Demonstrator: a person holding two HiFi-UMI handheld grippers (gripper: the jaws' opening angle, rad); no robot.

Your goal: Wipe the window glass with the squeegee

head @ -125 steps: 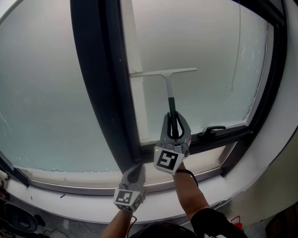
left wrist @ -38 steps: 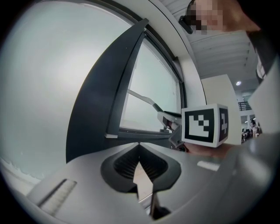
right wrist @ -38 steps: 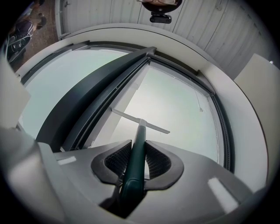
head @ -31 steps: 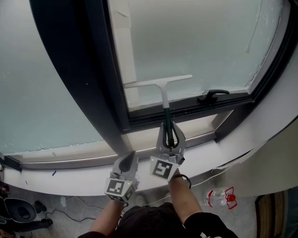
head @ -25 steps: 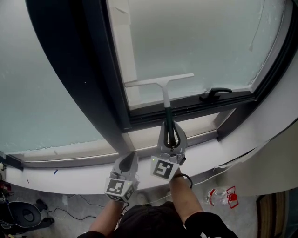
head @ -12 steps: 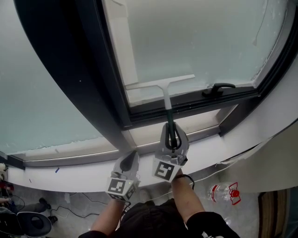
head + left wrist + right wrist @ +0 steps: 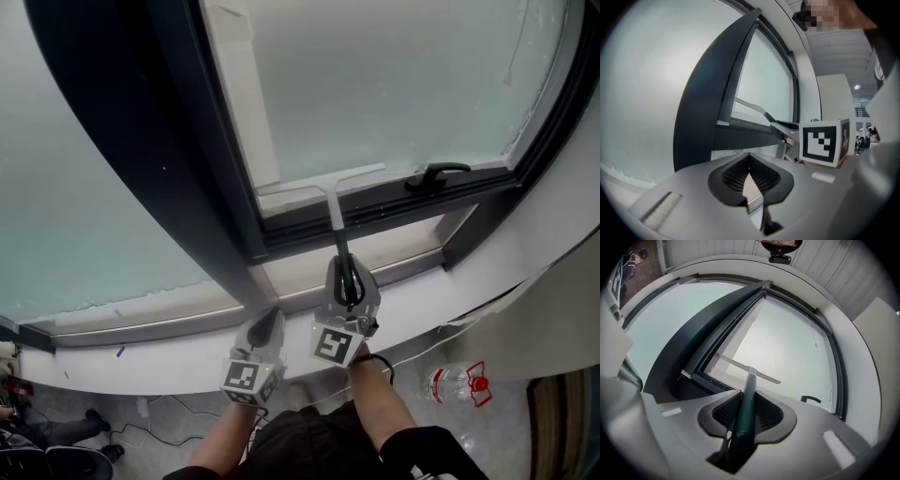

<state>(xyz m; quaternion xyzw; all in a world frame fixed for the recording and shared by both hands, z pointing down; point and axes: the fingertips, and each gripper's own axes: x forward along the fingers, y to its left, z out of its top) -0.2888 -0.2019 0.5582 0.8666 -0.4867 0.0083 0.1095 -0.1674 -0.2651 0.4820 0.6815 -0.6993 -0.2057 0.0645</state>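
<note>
My right gripper [image 7: 349,284] is shut on the dark green handle of the squeegee [image 7: 335,217], which reaches up to the frosted window glass [image 7: 394,84]. Its white blade [image 7: 322,182] lies across the very bottom of the pane, just above the dark frame. In the right gripper view the squeegee handle [image 7: 746,408] runs between the jaws and the blade [image 7: 749,369] sits low on the glass [image 7: 787,352]. My left gripper [image 7: 266,326] hangs shut and empty beside the right one, below the sill. In the left gripper view its jaws [image 7: 749,174] meet with nothing between them.
A dark window handle [image 7: 433,173] sits on the lower frame right of the blade. A thick dark mullion [image 7: 178,150] divides this pane from the left pane. The pale sill [image 7: 394,281] runs below. A plastic bottle [image 7: 459,382] and cables lie on the floor.
The squeegee blade has slid down the glass from mid-pane to its bottom edge. Both grippers have come lower with it; the right one keeps its hold.
</note>
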